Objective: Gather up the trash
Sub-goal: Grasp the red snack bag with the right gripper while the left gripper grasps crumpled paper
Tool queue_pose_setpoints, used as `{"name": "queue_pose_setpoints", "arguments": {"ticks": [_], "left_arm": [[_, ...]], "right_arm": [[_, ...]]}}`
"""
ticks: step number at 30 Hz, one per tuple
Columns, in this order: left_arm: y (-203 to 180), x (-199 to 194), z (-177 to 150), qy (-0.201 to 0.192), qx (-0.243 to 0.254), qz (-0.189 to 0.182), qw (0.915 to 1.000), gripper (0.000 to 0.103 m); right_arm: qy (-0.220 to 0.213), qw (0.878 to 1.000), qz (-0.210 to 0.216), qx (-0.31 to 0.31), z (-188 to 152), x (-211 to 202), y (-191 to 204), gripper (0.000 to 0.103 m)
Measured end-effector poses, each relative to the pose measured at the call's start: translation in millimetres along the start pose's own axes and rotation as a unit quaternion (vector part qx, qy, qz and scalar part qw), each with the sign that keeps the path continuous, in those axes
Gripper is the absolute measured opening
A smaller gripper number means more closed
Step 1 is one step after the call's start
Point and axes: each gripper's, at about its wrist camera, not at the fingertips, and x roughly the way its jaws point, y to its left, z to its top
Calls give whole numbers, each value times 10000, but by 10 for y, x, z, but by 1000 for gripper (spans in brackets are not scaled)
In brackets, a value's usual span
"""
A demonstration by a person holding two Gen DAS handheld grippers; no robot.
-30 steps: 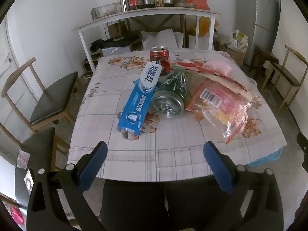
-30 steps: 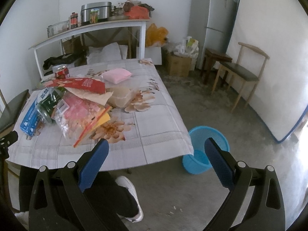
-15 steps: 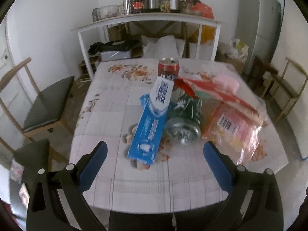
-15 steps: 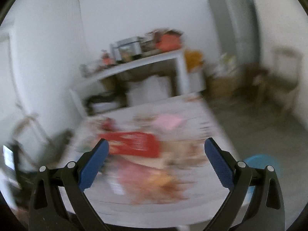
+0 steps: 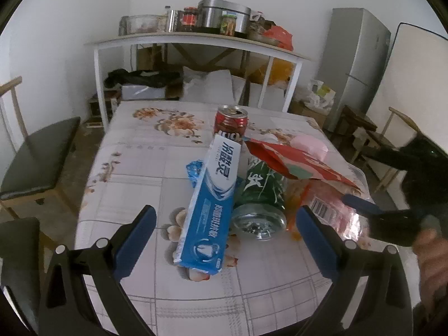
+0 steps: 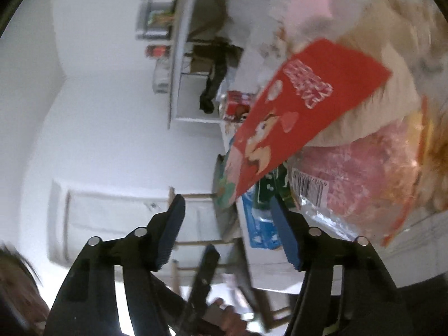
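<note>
My left tongs (image 5: 225, 228) are spread wide and empty, hanging over the near edge of the table (image 5: 134, 168), lined up on the blue toothpaste box (image 5: 212, 210). Box leans against a green can (image 5: 261, 196) lying on its side; a red can (image 5: 231, 124) stands upright behind. My right tongs (image 6: 228, 231) are rolled sideways, also spread, empty, pointing at the red packet (image 6: 296, 112) that sits on top of the clear snack bag (image 6: 358, 173).

Judgement: go for the top piece first. Pinch the red packet by its free corner, lift straight off so the bag beneath doesn't drag. Left should take the box across its narrow width.

Right view is motion-blurred; can't tell if the tips touch the packet yet. No bin in either view. Pink thing behind the pile is unclear.
</note>
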Motion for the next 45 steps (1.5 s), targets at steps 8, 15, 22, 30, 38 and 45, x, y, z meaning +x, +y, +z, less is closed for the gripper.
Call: {"name": "queue_pose_setpoints", "arguments": {"ticks": [8,15,22,30,38,45], "left_arm": [[129,83,7,78,-129,-268,9995,98],[128,28,13,-55,-21,-577,9983,98],[-67,-100,-53,-147,362,-1071,9935,98],[-582,1,-279,323,569,-2231,9726,79],[-912,399,-485,909,107,-2287,9692,59],[-1217,380,-56,408,816,-1957,9764,74]], "right_arm": [[-271,9962,-131,820,187,204,-230,41],[-166,9955,166,920,201,263,-202,1],[-287,9960,825,171,235,-150,175,0],[-1005,9888,1004,-468,148,-1227,212,0],[-1540,9831,709,-694,-43,-2194,-81,0],[-1608,9831,539,-686,-185,-2351,-267,0]]}}
